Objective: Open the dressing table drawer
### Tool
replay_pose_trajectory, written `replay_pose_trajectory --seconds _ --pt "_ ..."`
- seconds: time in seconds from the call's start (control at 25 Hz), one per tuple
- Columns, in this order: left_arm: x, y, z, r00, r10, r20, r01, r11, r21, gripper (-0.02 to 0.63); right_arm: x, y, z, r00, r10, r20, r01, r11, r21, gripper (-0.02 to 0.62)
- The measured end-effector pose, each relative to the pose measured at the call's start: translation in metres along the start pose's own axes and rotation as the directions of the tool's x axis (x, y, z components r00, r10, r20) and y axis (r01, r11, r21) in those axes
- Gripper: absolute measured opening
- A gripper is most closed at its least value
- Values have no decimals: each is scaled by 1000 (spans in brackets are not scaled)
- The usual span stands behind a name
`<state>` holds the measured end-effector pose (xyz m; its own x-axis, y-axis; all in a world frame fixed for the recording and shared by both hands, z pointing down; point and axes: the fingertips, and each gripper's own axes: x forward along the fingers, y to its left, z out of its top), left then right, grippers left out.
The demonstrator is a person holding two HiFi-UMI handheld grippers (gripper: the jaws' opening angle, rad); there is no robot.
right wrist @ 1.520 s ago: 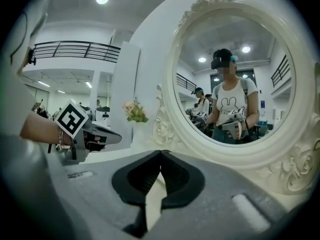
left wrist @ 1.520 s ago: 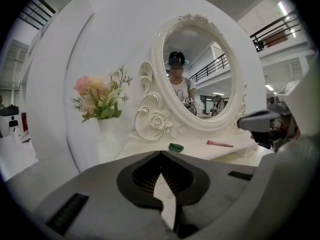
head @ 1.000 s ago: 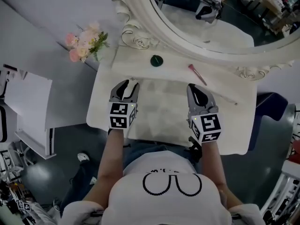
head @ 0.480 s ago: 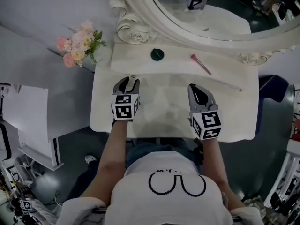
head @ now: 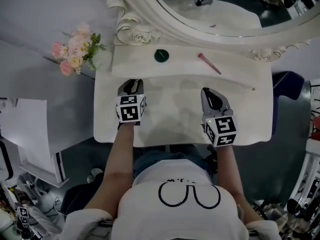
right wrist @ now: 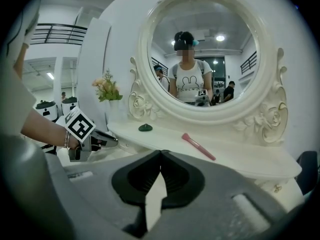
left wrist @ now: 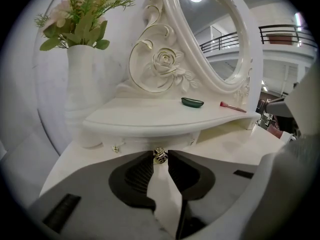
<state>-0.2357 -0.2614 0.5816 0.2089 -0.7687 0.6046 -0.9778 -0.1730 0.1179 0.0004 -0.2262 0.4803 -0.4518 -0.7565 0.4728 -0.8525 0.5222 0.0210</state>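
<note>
Starting at the left of the white dressing table (head: 170,119), beside the white vase of pink flowers (left wrist: 85,89), I have my left gripper (left wrist: 160,154) pushed up to the small white drawer (left wrist: 150,142) under the raised shelf. Its jaws are pinched onto the little round metal knob (left wrist: 160,156), and the drawer front sits flush, not pulled out. Further right on the shelf lie a dark green oval dish (head: 161,55) and a pink makeup brush (head: 209,63), and my right gripper (right wrist: 160,152) hangs over the bare tabletop, jaws pressed together on nothing.
</note>
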Motion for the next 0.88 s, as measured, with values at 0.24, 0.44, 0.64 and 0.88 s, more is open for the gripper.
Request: replay_pose_trajectory --seconds 0.24,0.44,0.64,0.88 --pt "-4 -1 -3 1000 -5 -10 5 1000 -6 89 -6 5 -3 1000 -4 0 4 1000 1 -2" --pt "-14 -4 -10 1000 -11 -15 11 1000 -9 89 -14 14 -7 1000 -3 -4 3 1000 5 -2" --pt "-24 -8 -19 1000 -21 -18 21 1000 -11 89 -21 21 -11 1000 -5 -3 5 1000 8 -2" --pt "-34 -12 -30 999 -29 -19 29 999 -17 89 -26 30 -12 1000 -11 1 11 1000 7 -2"
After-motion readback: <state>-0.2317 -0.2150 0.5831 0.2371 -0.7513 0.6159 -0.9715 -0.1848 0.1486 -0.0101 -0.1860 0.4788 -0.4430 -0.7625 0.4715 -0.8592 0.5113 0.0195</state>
